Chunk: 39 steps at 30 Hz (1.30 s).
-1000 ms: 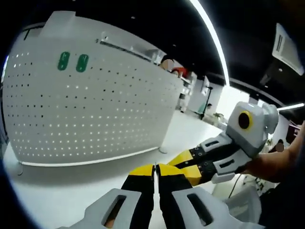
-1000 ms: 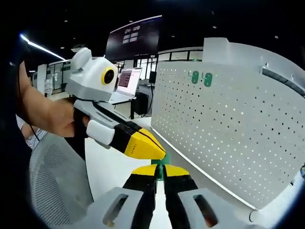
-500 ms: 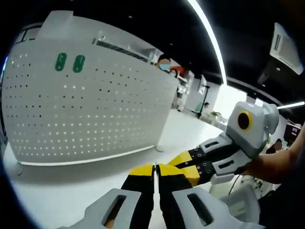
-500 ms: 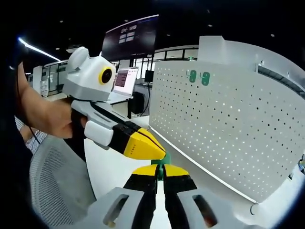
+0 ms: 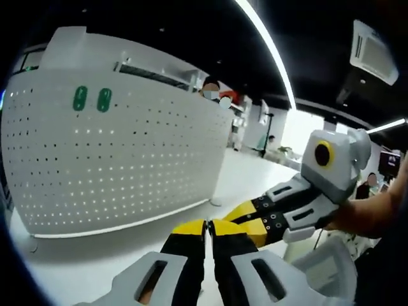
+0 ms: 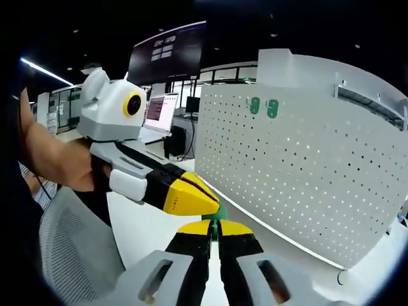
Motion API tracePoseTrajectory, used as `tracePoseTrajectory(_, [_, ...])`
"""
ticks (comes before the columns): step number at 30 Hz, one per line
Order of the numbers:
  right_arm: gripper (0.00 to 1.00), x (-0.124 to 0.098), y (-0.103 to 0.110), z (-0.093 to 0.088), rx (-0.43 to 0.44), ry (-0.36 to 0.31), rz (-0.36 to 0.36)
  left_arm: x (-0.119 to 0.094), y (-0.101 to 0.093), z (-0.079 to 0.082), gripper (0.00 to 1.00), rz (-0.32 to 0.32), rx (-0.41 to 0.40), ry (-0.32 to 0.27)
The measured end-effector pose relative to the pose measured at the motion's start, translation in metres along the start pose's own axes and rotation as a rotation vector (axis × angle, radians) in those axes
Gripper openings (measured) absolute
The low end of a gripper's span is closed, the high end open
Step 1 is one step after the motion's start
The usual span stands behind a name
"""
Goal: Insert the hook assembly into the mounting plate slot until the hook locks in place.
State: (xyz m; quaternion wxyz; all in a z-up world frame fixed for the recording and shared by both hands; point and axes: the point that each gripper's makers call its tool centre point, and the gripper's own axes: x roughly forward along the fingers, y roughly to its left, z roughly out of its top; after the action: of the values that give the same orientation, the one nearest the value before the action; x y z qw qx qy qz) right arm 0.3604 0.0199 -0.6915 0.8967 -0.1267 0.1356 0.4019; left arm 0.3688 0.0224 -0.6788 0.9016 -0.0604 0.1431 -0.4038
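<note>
While your right gripper [image 6: 213, 231] pinches the green hook [image 6: 215, 215], jaws clamped | your left gripper [image 5: 207, 228] meets it, jaws together | pegboard [image 6: 299, 172] stands near on the worktop [image 5: 83, 255].

Closed left gripper [image 5: 207, 224] before white perforated mounting plate [image 5: 115, 159] bearing two green hooks [image 5: 91, 99]; right gripper [image 5: 237, 220] alongside.
</note>
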Motion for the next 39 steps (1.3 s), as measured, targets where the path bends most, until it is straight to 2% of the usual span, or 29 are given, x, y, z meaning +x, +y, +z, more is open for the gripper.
tracePoseTrajectory(8, [0.02, -0.001, -0.01, 0.005, 0.011, -0.015, -0.058, -0.006, 0.008, 0.013, 0.1, -0.015, 0.023, -0.051])
tracePoseTrajectory(11, [0.02, -0.003, -0.014, 0.007, 0.011, -0.017, -0.084, -0.009, 0.014, 0.017, 0.15, 0.006, 0.073, -0.073])
tracePoseTrajectory(14, [0.02, -0.004, -0.018, 0.009, 0.016, -0.019, -0.1, -0.014, 0.012, 0.021, 0.17, -0.003, 0.09, -0.095])
tracePoseTrajectory(16, [0.02, -0.004, -0.019, 0.011, 0.017, -0.019, -0.106, -0.017, 0.015, 0.023, 0.21, 0.021, 0.119, -0.104])
tracePoseTrajectory(23, [0.02, -0.003, -0.02, 0.015, 0.022, -0.026, -0.125, -0.024, 0.02, 0.025, 0.3, 0.049, 0.139, -0.122])
tracePoseTrajectory(33, [0.02, -0.003, -0.026, 0.021, 0.039, -0.036, -0.158, -0.035, 0.035, 0.029, 0.51, 0.144, 0.176, -0.145])
tracePoseTrajectory(39, [0.02, -0.001, -0.034, 0.033, 0.043, -0.057, -0.187, -0.043, 0.042, 0.029, 0.53, 0.166, 0.171, -0.154])
